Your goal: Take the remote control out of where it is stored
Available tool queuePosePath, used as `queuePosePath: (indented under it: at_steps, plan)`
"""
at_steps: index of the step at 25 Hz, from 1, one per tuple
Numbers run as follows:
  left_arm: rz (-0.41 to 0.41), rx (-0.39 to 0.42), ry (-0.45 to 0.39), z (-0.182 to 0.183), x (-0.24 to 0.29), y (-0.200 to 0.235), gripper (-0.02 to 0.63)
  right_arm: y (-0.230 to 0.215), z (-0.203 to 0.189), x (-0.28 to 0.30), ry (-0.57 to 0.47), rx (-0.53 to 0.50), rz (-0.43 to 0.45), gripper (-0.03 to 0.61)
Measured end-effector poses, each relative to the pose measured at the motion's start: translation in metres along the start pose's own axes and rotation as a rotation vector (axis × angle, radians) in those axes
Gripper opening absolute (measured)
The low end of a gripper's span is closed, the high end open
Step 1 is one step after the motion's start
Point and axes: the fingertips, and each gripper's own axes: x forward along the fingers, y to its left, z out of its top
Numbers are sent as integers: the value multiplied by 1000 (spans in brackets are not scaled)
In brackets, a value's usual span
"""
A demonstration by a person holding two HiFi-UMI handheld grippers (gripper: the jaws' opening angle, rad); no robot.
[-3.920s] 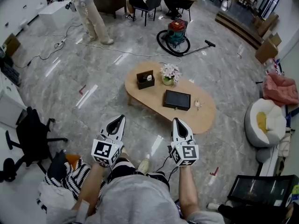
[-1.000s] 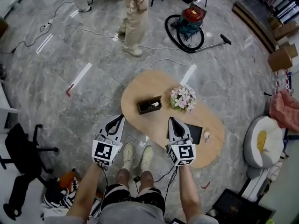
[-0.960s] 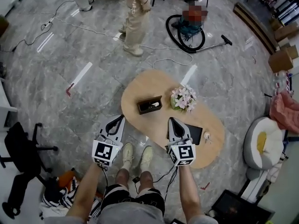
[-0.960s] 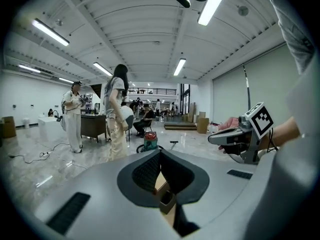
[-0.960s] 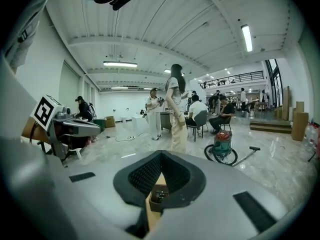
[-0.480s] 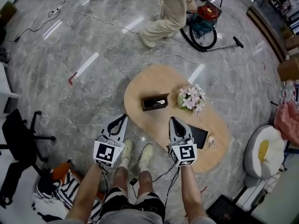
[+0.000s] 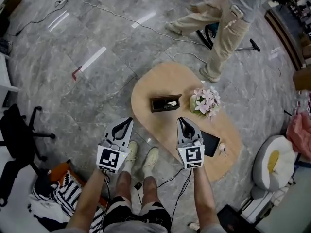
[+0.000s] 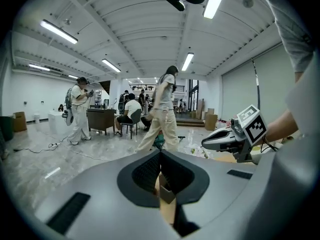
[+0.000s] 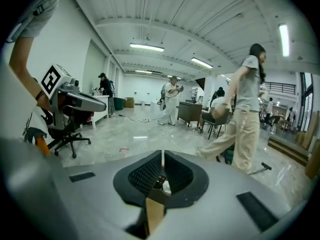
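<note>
One oval table (image 7: 155,81), one dark box (image 7: 165,103), one flower bunch (image 7: 205,101), one office chair (image 7: 17,135), one passer-by (image 7: 228,18)

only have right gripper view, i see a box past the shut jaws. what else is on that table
Observer: Head view shows flowers just right of the box.
Operator: anything near my right gripper
Observer: A black slab lies on the table just right of the right gripper.
Operator: and the left one
Observer: The left gripper is shut too, over floor left of the table.
</note>
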Motion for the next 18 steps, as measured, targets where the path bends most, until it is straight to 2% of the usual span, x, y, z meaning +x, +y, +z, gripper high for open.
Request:
queuePosePath:
  at_steps: [7, 11, 15, 18]
  plan:
    - [7, -10, 14, -14, 1, 1, 8, -4, -20, 28, 84, -205, 46, 8]
    - [11, -12, 27, -20, -1, 5, 8, 5, -32, 40, 139, -316, 105, 46]
    - [22, -16, 37, -25, -2, 10, 8, 11, -37, 50, 159, -373, 151, 69]
    - [35, -28, 41, -29, -1, 16, 8, 13, -43, 62, 183, -415, 182, 109]
